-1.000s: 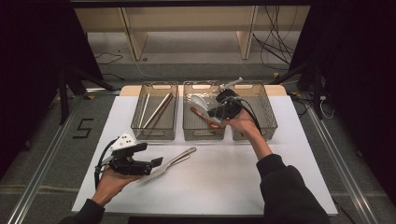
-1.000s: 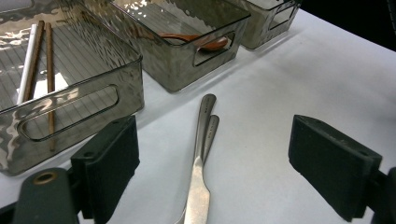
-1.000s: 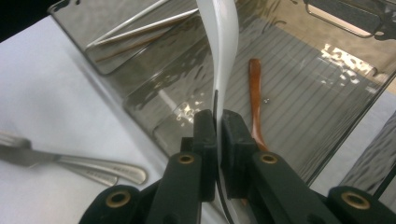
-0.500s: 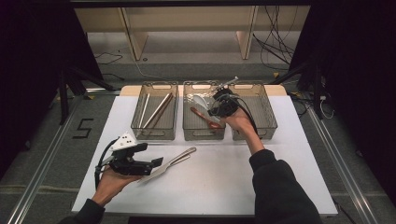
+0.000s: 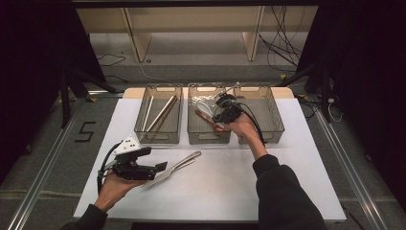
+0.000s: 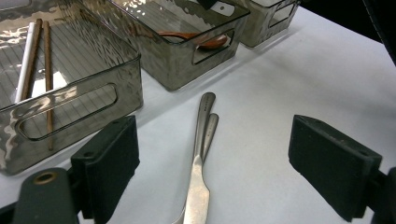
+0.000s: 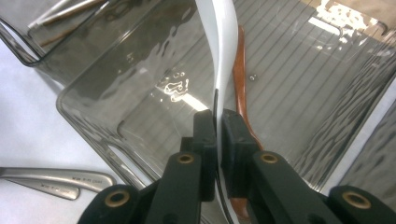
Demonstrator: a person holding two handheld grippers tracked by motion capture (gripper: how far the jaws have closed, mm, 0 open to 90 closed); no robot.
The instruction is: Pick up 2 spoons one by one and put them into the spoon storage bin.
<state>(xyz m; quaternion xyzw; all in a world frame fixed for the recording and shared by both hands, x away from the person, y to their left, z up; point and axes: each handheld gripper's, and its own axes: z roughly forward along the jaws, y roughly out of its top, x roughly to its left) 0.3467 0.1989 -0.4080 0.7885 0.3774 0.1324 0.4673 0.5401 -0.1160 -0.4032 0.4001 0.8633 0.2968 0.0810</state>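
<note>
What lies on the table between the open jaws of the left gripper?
In the left gripper view, two metal utensils lie side by side on the white table, between the left gripper's open jaws.

Left claw rests wide open; right claw, arm outstretched, is pinched closed.

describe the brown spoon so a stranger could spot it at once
Three smoky clear bins sit in a row at the white table's far edge. Look in the middle bin: the brown spoon lies slanted on its floor, the only reddish-brown piece beside a white spoon.
</note>
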